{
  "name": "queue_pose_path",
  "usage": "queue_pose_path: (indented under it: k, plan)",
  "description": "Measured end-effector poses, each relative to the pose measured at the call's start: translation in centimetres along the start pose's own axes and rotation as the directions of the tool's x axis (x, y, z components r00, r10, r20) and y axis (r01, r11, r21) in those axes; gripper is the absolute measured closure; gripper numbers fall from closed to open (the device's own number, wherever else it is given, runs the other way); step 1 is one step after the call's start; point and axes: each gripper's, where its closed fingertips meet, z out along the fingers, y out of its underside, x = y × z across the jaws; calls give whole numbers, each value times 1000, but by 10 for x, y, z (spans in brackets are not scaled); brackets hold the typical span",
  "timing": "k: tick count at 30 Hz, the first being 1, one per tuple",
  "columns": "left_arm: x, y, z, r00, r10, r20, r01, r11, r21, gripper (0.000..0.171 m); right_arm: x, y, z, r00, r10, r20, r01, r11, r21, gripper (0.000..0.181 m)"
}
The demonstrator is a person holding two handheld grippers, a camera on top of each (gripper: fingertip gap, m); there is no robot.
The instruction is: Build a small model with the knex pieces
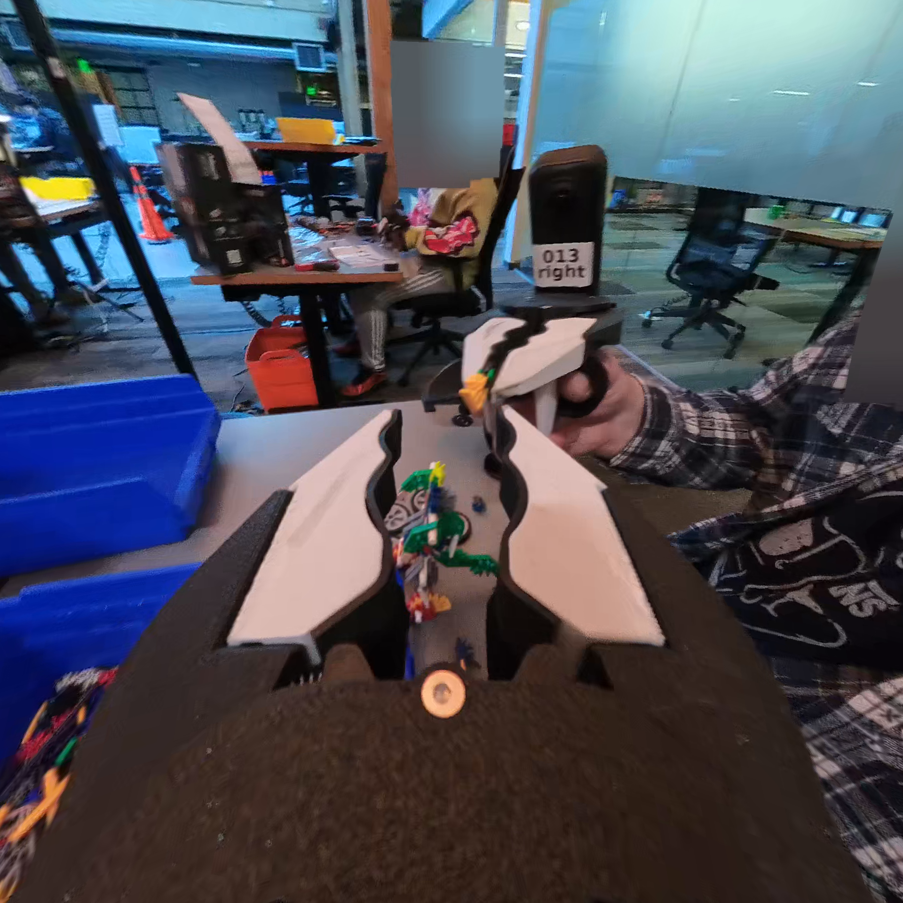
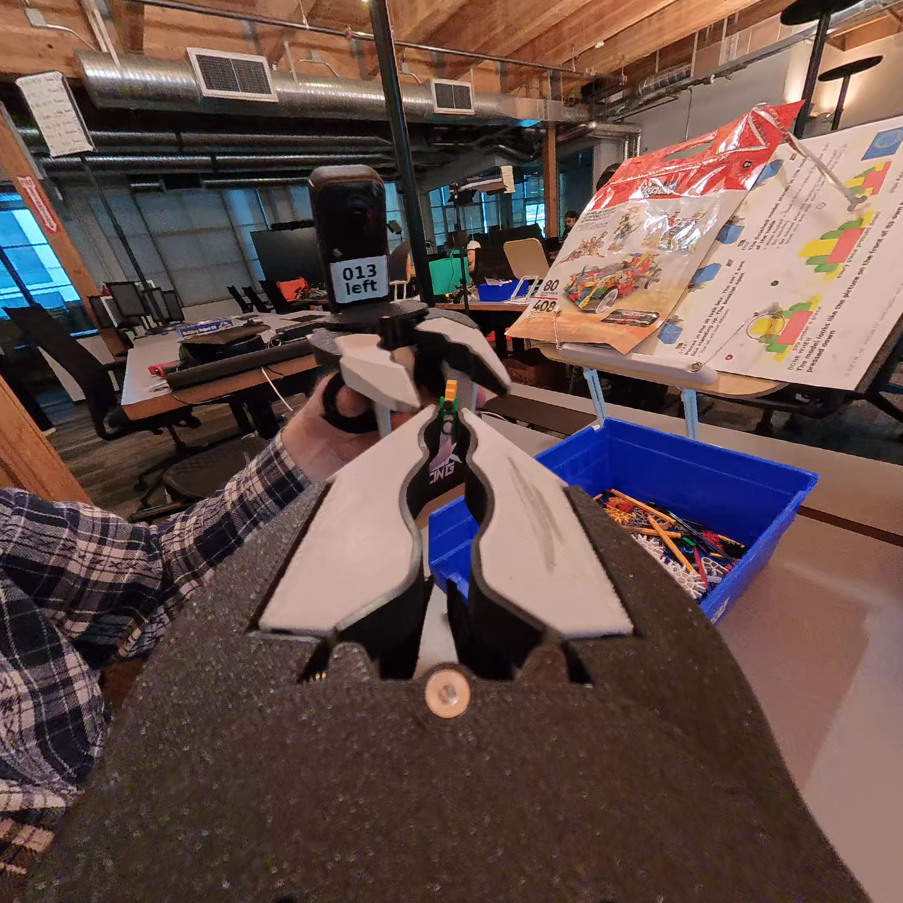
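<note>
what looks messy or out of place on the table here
Small loose toy pieces lie scattered on the grey table around the half-built toy model, outside the blue bin that holds the rest in a tangled heap. Nothing looks broken or spilled.

A deep blue plastic bin (image 2: 733,493) of mixed rods sits right of centre. An orange plastic bucket (image 1: 281,364) stands on the floor, centre-left. A printed instruction board (image 2: 801,264) leans upper right.
</note>
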Motion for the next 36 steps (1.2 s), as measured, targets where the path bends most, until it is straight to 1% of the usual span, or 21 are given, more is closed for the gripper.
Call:
queue_pose_path:
  k: [1, 5, 7, 11, 14, 17, 21, 25, 26, 27, 29, 32, 34, 36]
  plan:
    - [5, -3, 3, 1000, 5, -15, -4, 1000, 11, 136, -1, 0, 0, 1000, -3, 3, 3, 1000, 0, 177]
    - [20, -11, 6, 993, -29, -119, 38, 997, 72, 153, -8, -3, -3, 999, -1, 40, 0, 1000, 13, 177]
    - [28, -11, 9, 986, -26, -164, 39, 996, 77, 158, -11, -3, -3, 998, 7, 63, -7, 1000, 12, 177]
    - [34, -16, 10, 983, 3, -183, 17, 994, 106, 166, -17, -5, -6, 995, 8, 95, -10, 1000, 21, 177]
    - [35, -20, 11, 986, 23, -163, -3, 993, 121, 171, -19, -8, -9, 994, -16, 104, 13, 999, 31, 177]
    - [38, -21, 10, 983, 21, -180, 2, 992, 126, 171, -22, -9, -10, 994, -53, 100, 51, 998, 25, 176]
    - [37, -25, 7, 984, 10, -180, 15, 990, 138, 171, -21, -11, -15, 993, -94, 76, 93, 996, 13, 167]
    - [39, -24, 8, 983, 16, -183, 8, 992, 129, 171, -23, -12, -15, 988, -140, 61, 142, 990, -15, 167]
    - [39, -22, 10, 984, 18, -179, 3, 993, 120, 171, -24, -12, -14, 988, -142, 66, 144, 989, -23, 169]
    - [40, -22, 10, 983, 17, -183, 5, 992, 123, 171, -23, -12, -13, 987, -148, 61, 150, 988, -29, 175]
    - [39, -23, 10, 983, 17, -185, 6, 992, 126, 171, -23, -12, -13, 986, -156, 62, 158, 987, -37, 176]
    - [38, -27, 9, 986, 34, -165, -9, 989, 147, 171, -23, -16, -12, 982, -186, 38, 187, 982, -30, 177]
    - [35, -28, 10, 991, 49, -127, -29, 988, 149, 171, -20, -18, -11, 976, -220, -3, 220, 975, -29, 177]
    - [29, -31, 13, 996, 64, -55, -56, 987, 148, 171, -15, -21, -11, 959, -272, -73, 272, 962, -18, 178]
